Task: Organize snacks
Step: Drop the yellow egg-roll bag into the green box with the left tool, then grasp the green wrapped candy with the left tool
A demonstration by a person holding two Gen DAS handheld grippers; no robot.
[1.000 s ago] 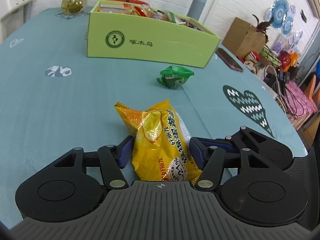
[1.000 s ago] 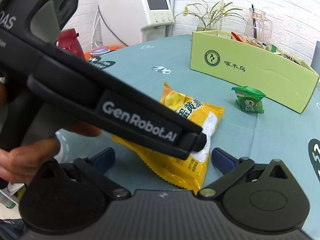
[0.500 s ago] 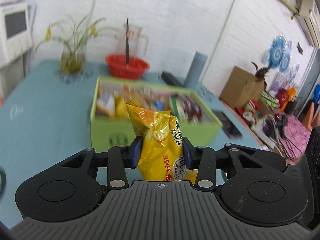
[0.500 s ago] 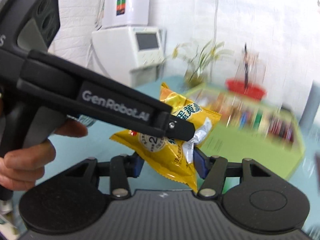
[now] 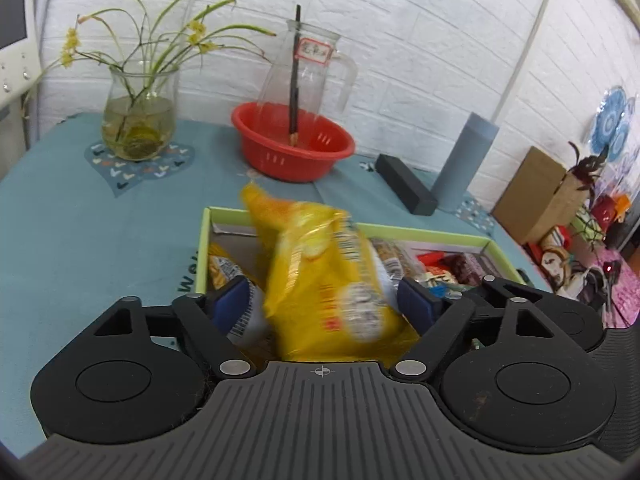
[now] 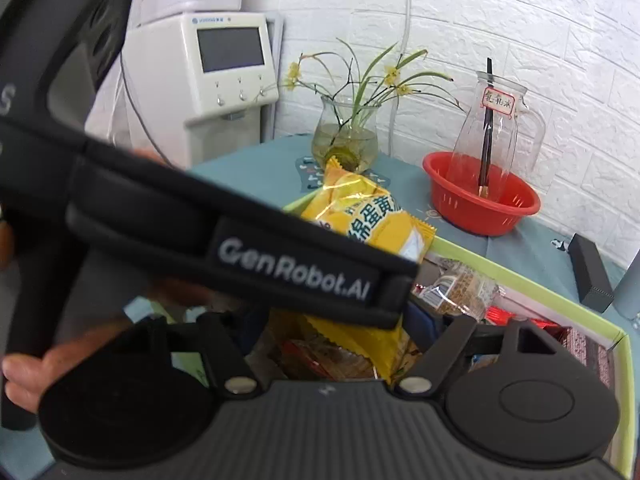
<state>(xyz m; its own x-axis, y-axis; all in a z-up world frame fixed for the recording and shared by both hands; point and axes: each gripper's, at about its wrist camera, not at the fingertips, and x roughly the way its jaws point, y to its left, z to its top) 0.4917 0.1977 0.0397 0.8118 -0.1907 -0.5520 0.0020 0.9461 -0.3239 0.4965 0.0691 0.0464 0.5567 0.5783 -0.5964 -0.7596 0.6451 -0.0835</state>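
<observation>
Left wrist: left gripper (image 5: pixel 324 300) opening around yellow snack bag (image 5: pixel 328 280) above green box (image 5: pixel 424 232).

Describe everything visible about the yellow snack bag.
The yellow snack bag is a glossy, crinkled foil-like packet with serrated end seals and printed characters. It stands tilted, motion-blurred, above the open green box of snacks. It sits between the jaws of the left gripper, which are opening; blue pads flank it, contact unclear.

Teal-clothed table (image 5: pixel 72 216) under green snack box (image 5: pixel 432 233), red basin (image 5: pixel 296 148), vase (image 5: pixel 138 120) (heart-print mat), black block (image 5: pixel 404 184).
</observation>
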